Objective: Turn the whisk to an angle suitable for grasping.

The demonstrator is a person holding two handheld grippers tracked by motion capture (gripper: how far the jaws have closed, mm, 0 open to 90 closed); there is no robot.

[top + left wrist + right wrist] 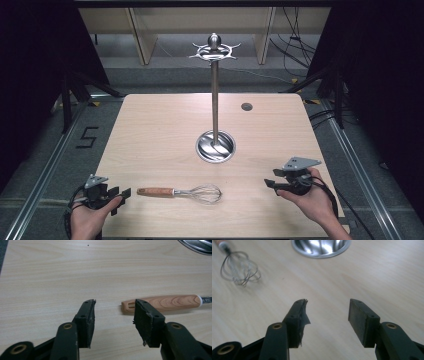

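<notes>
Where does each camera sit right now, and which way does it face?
High view: above the near table edge, facing forward and down; both hands with grippers show.
Left gripper view: along open fingers toward the whisk handle.
Right gripper view: along open fingers toward the whisk's wires and stand base.
Shared: whisk.

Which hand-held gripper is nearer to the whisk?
Left. The left hand-held gripper is just beside the handle end of the whisk; the right hand-held gripper is farther, beyond its wire end.

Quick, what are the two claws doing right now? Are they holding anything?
Left gripper: open, holding nothing; the whisk handle lies just ahead.
Right gripper: open, holding nothing, over bare table.
</notes>
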